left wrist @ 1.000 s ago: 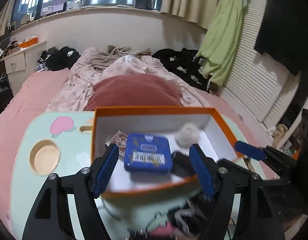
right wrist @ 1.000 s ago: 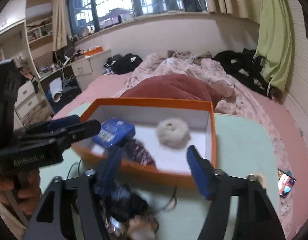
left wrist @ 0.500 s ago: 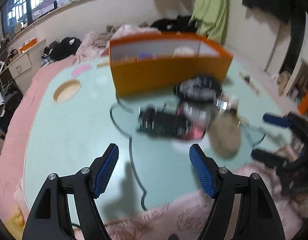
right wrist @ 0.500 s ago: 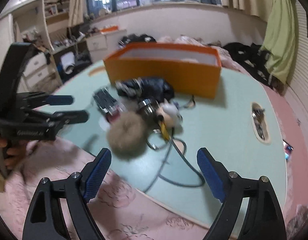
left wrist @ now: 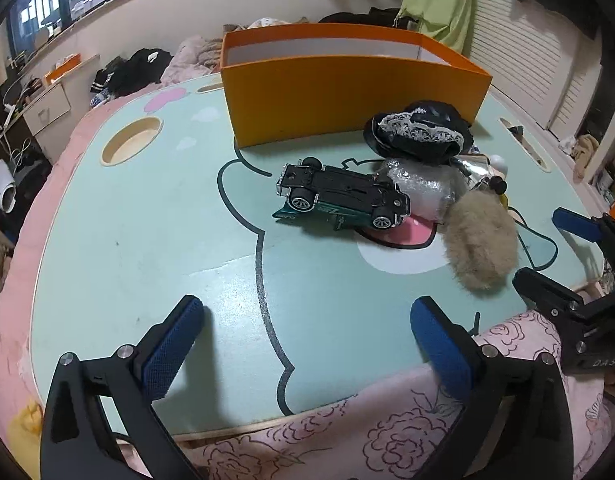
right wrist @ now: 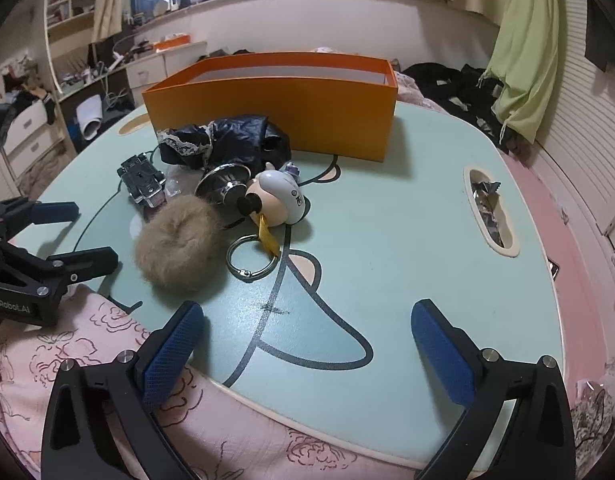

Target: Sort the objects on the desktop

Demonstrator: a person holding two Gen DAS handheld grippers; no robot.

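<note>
The orange box (left wrist: 347, 92) (right wrist: 275, 96) stands at the far side of the mint table. In front of it lies a heap: an upside-down green toy car (left wrist: 343, 196) (right wrist: 143, 184), a beige fur ball (left wrist: 479, 240) (right wrist: 177, 248), black lace cloth (left wrist: 419, 132) (right wrist: 227, 140) and a mouse-figure keychain (right wrist: 279, 198) with its ring (right wrist: 251, 258). My left gripper (left wrist: 305, 316) hangs over the near table edge, jaws opening, nothing between them. My right gripper (right wrist: 307, 314) is beside it to the right, jaws also opening and empty.
The table (left wrist: 147, 260) has a round cup recess (left wrist: 131, 146) at far left and a slot (right wrist: 487, 212) holding foil wrappers at right. A pink flowered blanket (right wrist: 87, 340) lies along the near edge. A bed with clothes is behind the box.
Both grippers have drawn back and down from above the orange box to the near table edge. Their jaws stand wider than before.
</note>
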